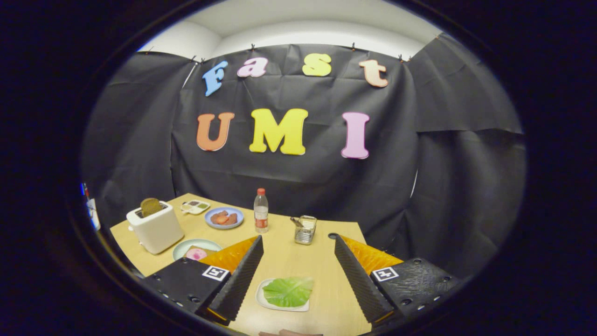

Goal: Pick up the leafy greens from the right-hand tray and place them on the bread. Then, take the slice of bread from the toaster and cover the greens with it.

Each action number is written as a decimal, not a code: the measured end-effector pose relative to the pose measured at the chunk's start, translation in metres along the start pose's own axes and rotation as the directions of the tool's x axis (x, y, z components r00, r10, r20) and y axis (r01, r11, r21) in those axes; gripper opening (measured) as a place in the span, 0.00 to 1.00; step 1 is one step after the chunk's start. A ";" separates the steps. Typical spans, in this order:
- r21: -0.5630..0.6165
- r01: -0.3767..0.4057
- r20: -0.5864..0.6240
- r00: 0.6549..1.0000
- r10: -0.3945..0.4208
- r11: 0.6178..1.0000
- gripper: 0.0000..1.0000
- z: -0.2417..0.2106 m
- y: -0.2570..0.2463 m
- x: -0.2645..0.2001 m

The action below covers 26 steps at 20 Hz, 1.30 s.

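Greens are seen lying flat on a small white tray, right between the two fingers of the tongs and down near their base. The tongs are held wide apart above the counter, and nothing is gripped by them. The leaf is not touched by either finger.

Off to the left, past the left finger, a white toaster is stood on the counter with a slice of bread poking out of its top. Just beside the toaster a pale plate is set, and something pink and a bit of bread are laid on it (partly hidden by the left finger).

Farther back a blue plate with reddish pieces, a small dish, a bottle with a red cap and a wire holder are seen.
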<state>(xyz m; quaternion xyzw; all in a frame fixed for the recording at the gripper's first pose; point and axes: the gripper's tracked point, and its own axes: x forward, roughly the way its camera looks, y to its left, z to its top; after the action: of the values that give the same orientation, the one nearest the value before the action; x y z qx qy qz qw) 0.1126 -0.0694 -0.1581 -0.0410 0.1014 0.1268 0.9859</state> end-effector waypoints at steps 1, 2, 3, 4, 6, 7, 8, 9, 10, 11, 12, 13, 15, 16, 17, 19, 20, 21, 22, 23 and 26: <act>-0.003 -0.010 -0.030 0.999 0.010 1.000 0.95 -0.013 -0.004 0.013; -0.002 -0.021 -0.061 0.998 0.021 1.000 0.95 -0.027 -0.007 0.025; 0.002 -0.034 -0.098 0.995 0.034 0.999 0.95 -0.042 -0.009 0.038; 0.007 -0.046 -0.138 0.989 0.047 0.999 0.95 -0.057 -0.012 0.052; 0.017 -0.059 -0.210 0.976 0.061 0.998 0.95 -0.085 -0.018 0.076; 0.026 -0.061 -0.247 0.967 0.066 0.998 0.95 -0.099 -0.021 0.089; 0.039 -0.059 -0.283 0.957 0.068 0.997 0.95 -0.112 -0.024 0.100; 0.056 -0.061 -0.319 0.945 0.076 0.997 0.96 -0.126 -0.025 0.113; 0.073 -0.056 -0.358 0.930 0.079 0.996 0.96 -0.139 -0.027 0.125; 0.087 -0.046 -0.402 0.912 0.078 0.995 0.96 -0.155 -0.030 0.132; 0.107 -0.050 -0.453 0.887 0.094 0.993 0.95 -0.171 -0.028 0.139; 0.121 -0.043 -0.507 0.856 0.099 0.992 0.95 -0.187 -0.027 0.144; 0.146 -0.060 -0.572 0.809 0.133 0.988 0.93 -0.208 -0.022 0.154; 0.150 -0.060 -0.587 0.798 0.137 0.987 0.92 -0.214 -0.022 0.160; 0.158 -0.059 -0.598 0.789 0.143 0.986 0.92 -0.219 -0.021 0.164; 0.175 -0.061 -0.620 0.769 0.158 0.983 0.92 -0.228 -0.018 0.170; 0.189 -0.065 -0.633 0.755 0.172 0.980 0.92 -0.232 -0.015 0.171; 0.191 -0.069 -0.644 0.744 0.178 0.979 0.88 -0.235 -0.013 0.172; 0.191 -0.079 -0.649 0.738 0.186 0.978 0.84 -0.238 -0.012 0.174; 0.190 -0.078 -0.649 0.738 0.185 0.979 0.79 -0.238 -0.012 0.175; 0.192 -0.080 -0.634 0.751 0.186 0.978 0.58 -0.233 -0.011 0.177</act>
<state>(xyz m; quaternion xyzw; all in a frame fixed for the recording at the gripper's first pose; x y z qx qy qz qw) 0.2387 -0.0617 -0.4218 0.0008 0.4479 0.1665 0.8784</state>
